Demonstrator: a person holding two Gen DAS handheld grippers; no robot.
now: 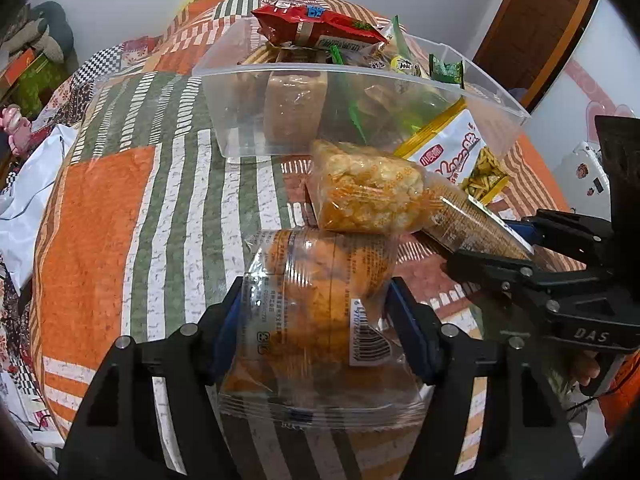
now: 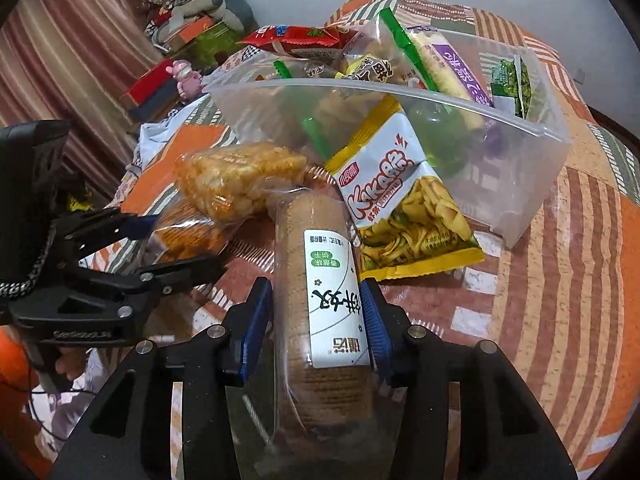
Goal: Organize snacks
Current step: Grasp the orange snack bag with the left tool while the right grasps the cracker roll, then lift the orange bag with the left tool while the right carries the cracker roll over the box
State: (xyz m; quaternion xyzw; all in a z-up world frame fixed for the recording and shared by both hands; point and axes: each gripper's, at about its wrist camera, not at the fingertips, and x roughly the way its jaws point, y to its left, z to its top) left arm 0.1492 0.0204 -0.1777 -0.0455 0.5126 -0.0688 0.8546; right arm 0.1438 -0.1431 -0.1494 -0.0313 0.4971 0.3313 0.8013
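With the left gripper (image 1: 316,316) jaws closed on the orange snack bag (image 1: 320,300) and the right gripper (image 2: 316,320) jaws clamped on the biscuit pack (image 2: 320,292), each should lift clear before tipping forward into the clear bin (image 2: 520,184) ahead.

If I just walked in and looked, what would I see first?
Probably the clear plastic bin on the striped bedspread, stuffed with bright snack packets. Right in front, the left gripper has its jaws closed on an orange snack bag, and the right gripper squeezes a sleeve of brown biscuits. Between them and the bin lie a puffed rice cake pack and a yellow-and-white chip bag.
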